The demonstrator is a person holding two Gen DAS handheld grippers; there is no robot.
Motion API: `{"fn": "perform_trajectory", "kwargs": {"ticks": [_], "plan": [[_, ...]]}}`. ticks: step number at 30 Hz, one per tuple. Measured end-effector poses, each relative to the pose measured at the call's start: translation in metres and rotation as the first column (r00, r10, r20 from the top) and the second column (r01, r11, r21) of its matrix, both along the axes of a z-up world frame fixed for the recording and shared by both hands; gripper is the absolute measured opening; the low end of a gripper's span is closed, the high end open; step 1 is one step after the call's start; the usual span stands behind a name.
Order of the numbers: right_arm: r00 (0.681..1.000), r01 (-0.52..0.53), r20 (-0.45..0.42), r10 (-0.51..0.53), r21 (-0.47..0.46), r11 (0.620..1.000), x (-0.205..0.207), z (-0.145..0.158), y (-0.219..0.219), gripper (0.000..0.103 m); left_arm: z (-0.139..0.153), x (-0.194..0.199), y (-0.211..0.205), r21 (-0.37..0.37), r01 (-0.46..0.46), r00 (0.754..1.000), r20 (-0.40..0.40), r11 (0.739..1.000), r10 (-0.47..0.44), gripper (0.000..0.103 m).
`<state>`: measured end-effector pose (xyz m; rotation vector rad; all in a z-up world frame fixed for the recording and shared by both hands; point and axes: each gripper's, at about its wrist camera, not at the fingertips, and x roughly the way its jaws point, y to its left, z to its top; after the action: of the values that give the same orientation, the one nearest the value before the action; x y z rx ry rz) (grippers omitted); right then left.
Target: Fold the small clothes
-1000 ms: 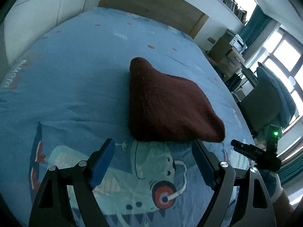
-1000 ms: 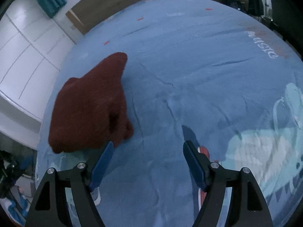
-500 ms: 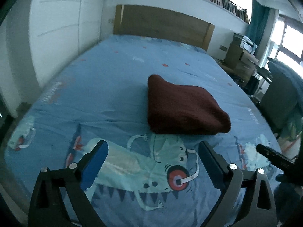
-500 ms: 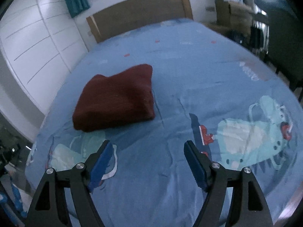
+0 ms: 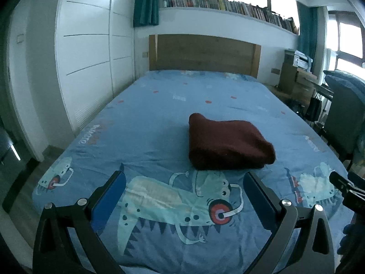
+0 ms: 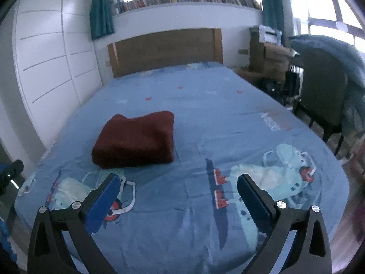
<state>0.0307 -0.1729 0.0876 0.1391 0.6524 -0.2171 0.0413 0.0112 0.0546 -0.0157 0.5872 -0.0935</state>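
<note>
A dark red knitted garment [image 5: 225, 143] lies folded into a thick packet on the blue bed sheet [image 5: 159, 118]; the right wrist view shows the garment [image 6: 136, 139] left of centre. My left gripper [image 5: 184, 180] hovers over the foot of the bed, well short of the garment, jaws still opening, nothing between its blue pads. My right gripper [image 6: 179, 182] is likewise back from the garment and to its right, jaws opening wide and empty. The tip of the right gripper [image 5: 342, 185] shows at the right edge of the left wrist view.
The sheet carries cartoon prints [image 5: 187, 205] near the foot. A wooden headboard [image 5: 203, 54] stands at the far end, white wardrobe doors [image 5: 89, 64] on the left, a dark chair [image 6: 324, 96] with a blue cover and boxes on the right. A bookshelf [image 5: 228, 4] runs above.
Both grippers have drawn back and up from the garment and tilted up, so the whole room shows. Their jaws have spread wider. The folded garment lies where it was.
</note>
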Motion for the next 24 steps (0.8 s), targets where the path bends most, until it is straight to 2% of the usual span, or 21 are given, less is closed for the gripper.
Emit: {"fn": "perform_trajectory", "kwargs": {"ticks": [17, 24], "plan": [[0.997, 0.026, 0.080, -0.024, -0.029, 0.999, -0.041, 0.021, 0.008, 0.103, 0.010, -0.029, -0.004, 0.018, -0.028, 0.997, 0.079, 0.999, 0.027, 0.101], [0.994, 0.049, 0.100, -0.044, -0.048, 0.998, -0.048, 0.025, 0.002, 0.102, 0.012, -0.026, -0.007, 0.001, -0.033, 0.996, 0.086, 0.999, 0.033, 0.101]]}}
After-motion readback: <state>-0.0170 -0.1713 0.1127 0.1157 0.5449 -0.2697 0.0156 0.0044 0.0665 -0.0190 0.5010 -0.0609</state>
